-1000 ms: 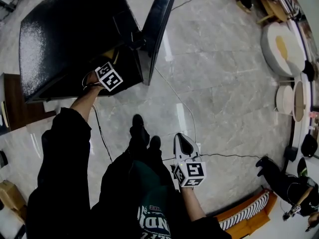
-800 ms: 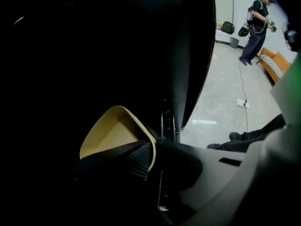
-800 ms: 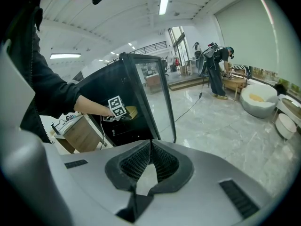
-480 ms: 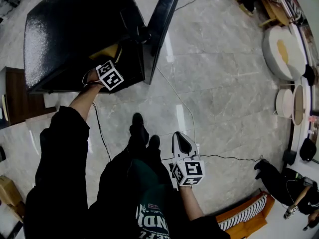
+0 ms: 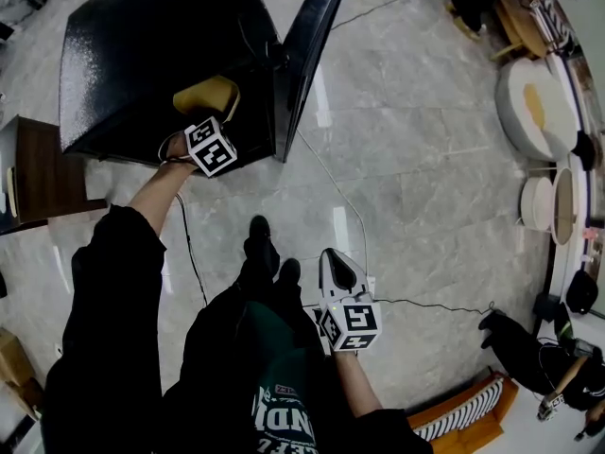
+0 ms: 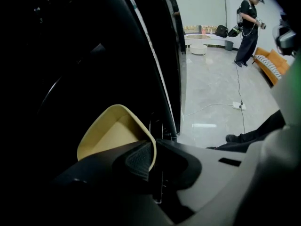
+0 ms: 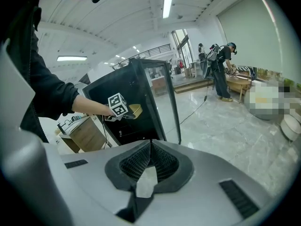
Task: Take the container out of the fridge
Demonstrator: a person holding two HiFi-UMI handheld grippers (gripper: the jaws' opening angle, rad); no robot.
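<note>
Right gripper (image 7: 150, 147): near body, jaws pressed together, empty.
Left gripper (image 6: 151, 150): jaws just been closing, now clamped on rim of beige container (image 6: 110, 133).
Container sits at mouth of black fridge (image 5: 142, 55), left of open door (image 5: 307, 55).
Judgement: draw out straight and level, clear of door edge.
Fridge interior dark; container underside and any shelf contact unseen.
</note>
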